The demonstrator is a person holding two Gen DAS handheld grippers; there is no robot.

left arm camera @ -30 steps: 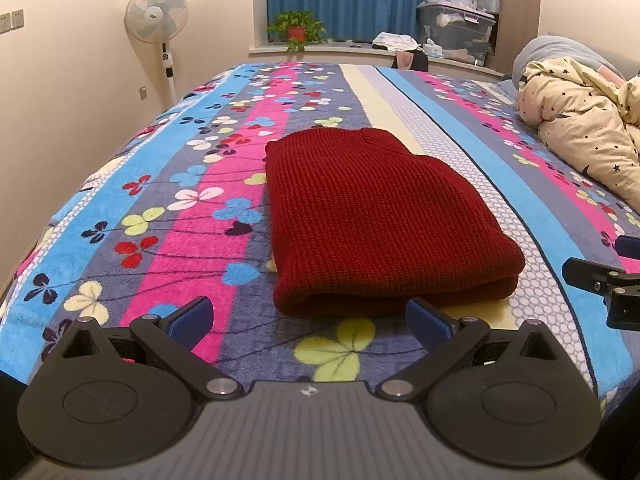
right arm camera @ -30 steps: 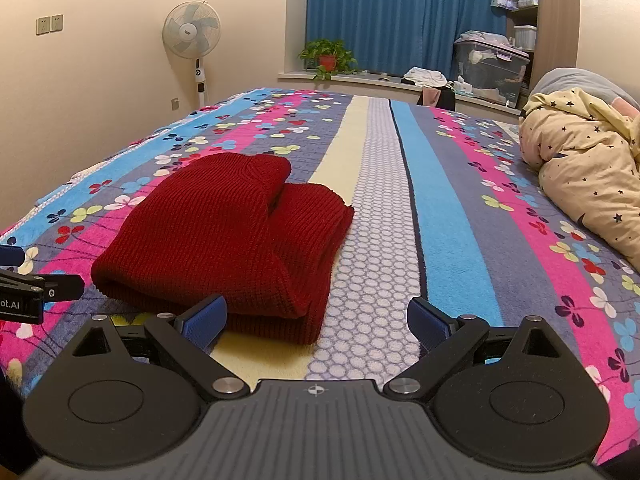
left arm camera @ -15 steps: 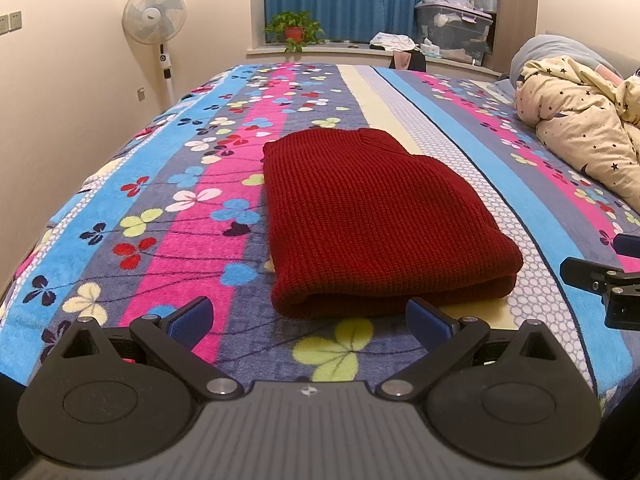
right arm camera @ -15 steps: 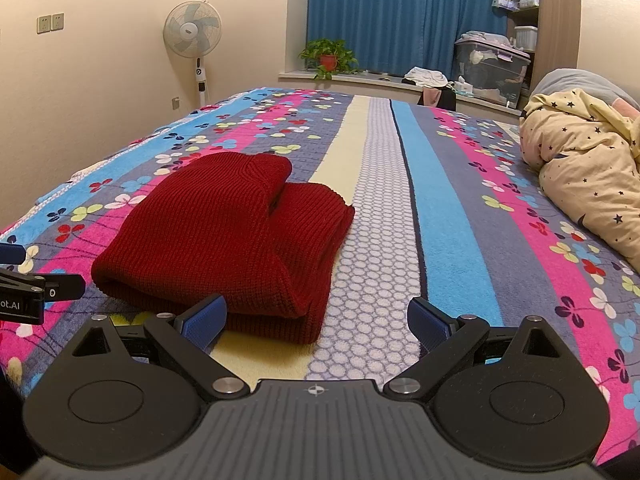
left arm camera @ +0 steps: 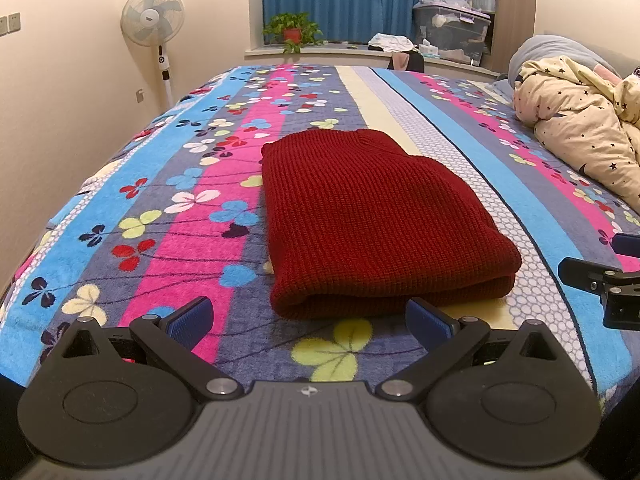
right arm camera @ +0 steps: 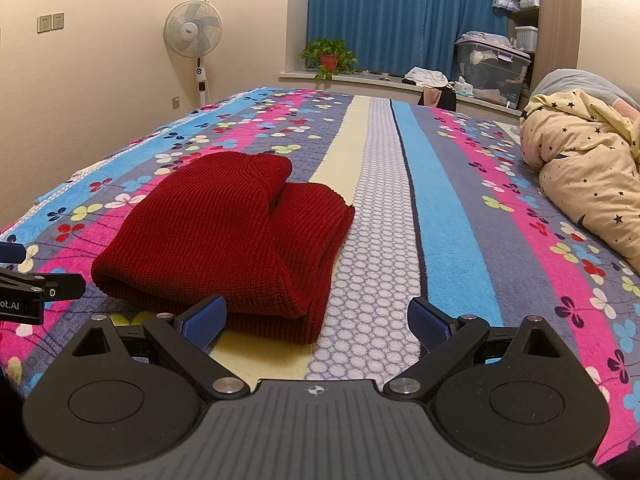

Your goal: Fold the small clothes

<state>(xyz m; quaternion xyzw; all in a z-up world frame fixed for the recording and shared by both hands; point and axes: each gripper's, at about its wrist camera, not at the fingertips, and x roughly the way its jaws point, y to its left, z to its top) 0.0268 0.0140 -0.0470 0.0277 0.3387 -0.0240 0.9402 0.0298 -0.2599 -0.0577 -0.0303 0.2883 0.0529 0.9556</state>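
- The left gripper [left arm camera: 308, 318] is spread wide with nothing between its blue pads [left arm camera: 190, 316], low over the bedspread [left arm camera: 168, 248].
- The right gripper [right arm camera: 316, 318] is likewise wide apart and empty-handed, its left pad just beside the near right corner of the garment.
- The red knit sweater [left arm camera: 372, 224] lies folded (thick rolled edge towards both cameras) on the bedspread, just ahead of the two grippers.
- A star-print quilt [right arm camera: 588, 176] is bunched far right.
- Beyond the bed stand a fan [right arm camera: 194, 32] and a potted plant [right arm camera: 328, 56].
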